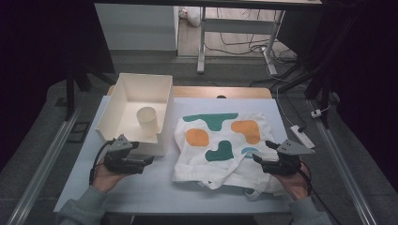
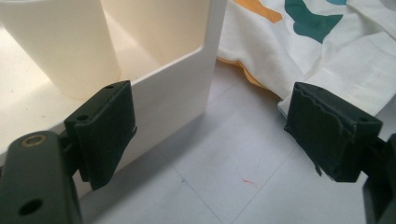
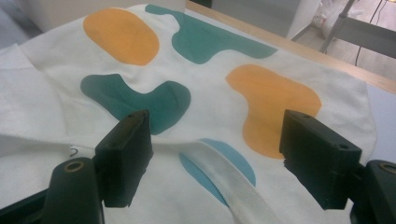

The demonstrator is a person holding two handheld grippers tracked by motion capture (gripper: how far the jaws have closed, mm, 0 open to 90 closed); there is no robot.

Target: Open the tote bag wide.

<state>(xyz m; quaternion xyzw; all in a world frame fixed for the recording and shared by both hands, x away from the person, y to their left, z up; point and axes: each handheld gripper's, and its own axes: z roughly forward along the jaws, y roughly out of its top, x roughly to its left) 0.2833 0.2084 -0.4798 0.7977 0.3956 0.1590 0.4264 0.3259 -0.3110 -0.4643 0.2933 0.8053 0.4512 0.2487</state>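
— While both hand-held grippers were kept low over the bench (image 1: 155, 192), which step was judged to be in hand?

— An approach was judged, not a grasp. The right hand-held gripper (image 1: 261, 151) was poised over the right near part of the tote bag (image 1: 220, 145), its jaws spread wide with nothing between them. In the right gripper view a strap (image 3: 224, 175) was seen running between the jaws, lying flat on the cloth.

— And the left hand-held gripper (image 1: 149, 160)?

— Its jaws were spread too, and empty. It was held just beside the near corner of the white box (image 1: 141, 110), with the bag's left edge a little farther to the right. A cup (image 1: 148, 121) was seen standing upright inside the box.

— What was called for next?

— Probably the right jaws would have to be lowered and pinched on the strap or the fabric fold; the left would have to be moved right to reach the bag's edge.

— What room was left?

— Bare bench was left in front of the bag and between the grippers. The box wall stood close to the left jaw, so a sideways swing could be caught there. The bag's right side lay near the bench edge.
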